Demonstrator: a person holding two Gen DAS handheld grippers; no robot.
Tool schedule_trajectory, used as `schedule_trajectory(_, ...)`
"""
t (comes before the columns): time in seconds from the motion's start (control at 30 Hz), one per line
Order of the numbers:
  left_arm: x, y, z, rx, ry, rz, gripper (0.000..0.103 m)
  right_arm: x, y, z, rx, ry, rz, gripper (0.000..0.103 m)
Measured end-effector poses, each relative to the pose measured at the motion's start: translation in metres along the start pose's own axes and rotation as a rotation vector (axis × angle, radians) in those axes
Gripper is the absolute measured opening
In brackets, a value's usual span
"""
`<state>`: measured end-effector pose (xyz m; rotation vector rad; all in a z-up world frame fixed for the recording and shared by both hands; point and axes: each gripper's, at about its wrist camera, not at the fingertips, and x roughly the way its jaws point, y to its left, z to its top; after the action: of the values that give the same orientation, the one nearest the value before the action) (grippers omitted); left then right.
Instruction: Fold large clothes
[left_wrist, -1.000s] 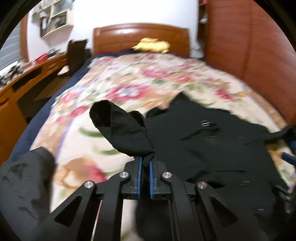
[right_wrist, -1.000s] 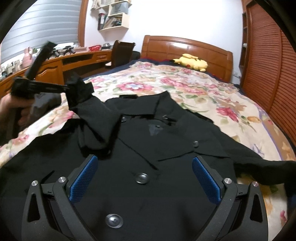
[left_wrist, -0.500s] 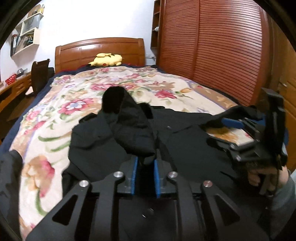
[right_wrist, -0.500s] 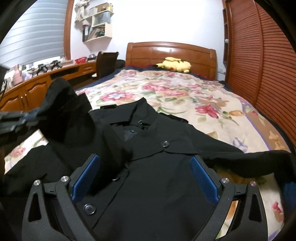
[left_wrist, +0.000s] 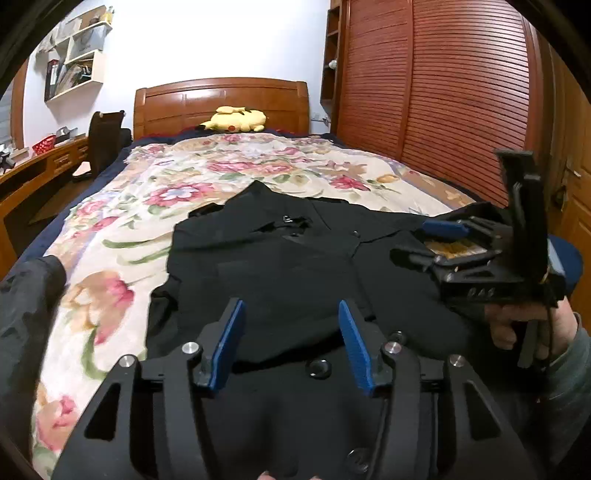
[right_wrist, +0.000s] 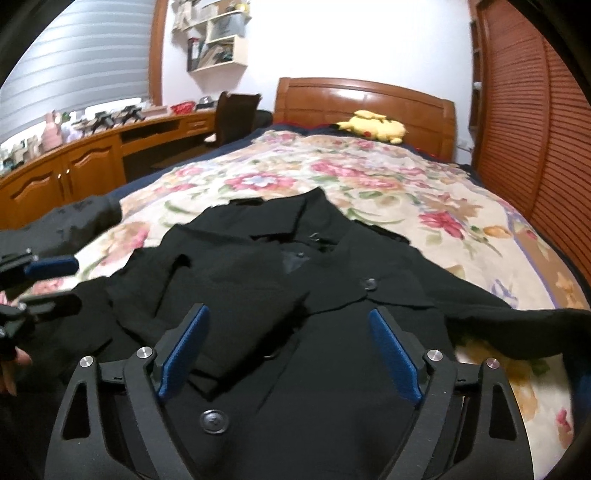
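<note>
A large black buttoned coat (left_wrist: 295, 258) lies front up on the floral bedspread (left_wrist: 122, 236). Its left sleeve (right_wrist: 229, 295) is folded across the chest, and the other sleeve (right_wrist: 535, 328) stretches out to the right. My left gripper (left_wrist: 290, 332) hovers over the coat's lower front, its jaws opening with nothing between the blue pads. My right gripper (right_wrist: 290, 339) stands wide over the coat's middle buttons, jaws closing a little, also with nothing between them. Each gripper shows in the other's view: the right gripper (left_wrist: 424, 243) held by a hand, the left gripper (right_wrist: 48, 280) at the far left.
A yellow plush toy (left_wrist: 236, 120) rests against the wooden headboard (left_wrist: 221, 99). Slatted wardrobe doors (left_wrist: 443, 92) line the right side; a desk (right_wrist: 92, 162) and a chair (right_wrist: 236, 114) stand on the left. Another dark garment (left_wrist: 26, 306) lies at the bed's left edge.
The left gripper carried the sleeve across the coat, opened and let it go; the sleeve now lies folded on the chest. The right gripper's jaws have narrowed slightly.
</note>
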<state>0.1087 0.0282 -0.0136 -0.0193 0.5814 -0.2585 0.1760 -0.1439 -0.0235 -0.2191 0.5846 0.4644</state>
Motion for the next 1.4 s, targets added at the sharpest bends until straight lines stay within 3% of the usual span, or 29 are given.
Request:
schedule_trajectory(0.2, -0.014, 0.026, -0.005, -0.031, -0.024, 0.043, 0.054, 0.019, 0.030, 0.000, -0.058, 0.035, 0.057, 0.082)
schedule_trajectory(0.37, -0.020, 0.052, -0.013, -0.070, -0.029, 0.090, 0.054, 0.038, 0.054, 0.000, -0.099, 0.075, 0.116, 0.070)
schedule_trajectory(0.7, -0.014, 0.076, -0.023, -0.103, -0.014, 0.125, 0.054, 0.075, 0.096, -0.015, -0.222, 0.187, 0.204, 0.062)
schedule_trajectory(0.83, -0.011, 0.076, -0.024, -0.104, -0.014, 0.133, 0.054, 0.084, 0.100, -0.022, -0.237, 0.223, 0.216, 0.046)
schedule_trajectory(0.9, -0.010, 0.074, -0.025, -0.102, -0.018, 0.140, 0.054, 0.086, 0.100, -0.024, -0.240, 0.231, 0.224, 0.031)
schedule_trajectory(0.93, -0.010, 0.073, -0.025, -0.102, -0.023, 0.146, 0.054, 0.087, 0.101, -0.025, -0.242, 0.235, 0.230, 0.015)
schedule_trajectory(0.97, -0.009, 0.072, -0.025, -0.102, -0.024, 0.146, 0.054, 0.087, 0.101, -0.026, -0.244, 0.238, 0.233, 0.007)
schedule_trajectory(1.03, -0.008, 0.071, -0.026, -0.104, -0.024, 0.144, 0.054, 0.086, 0.102, -0.027, -0.249, 0.237, 0.249, 0.002)
schedule_trajectory(1.4, 0.001, 0.058, -0.029, -0.077, -0.011, 0.146, 0.054, 0.051, 0.073, -0.015, -0.158, 0.098, 0.194, 0.000)
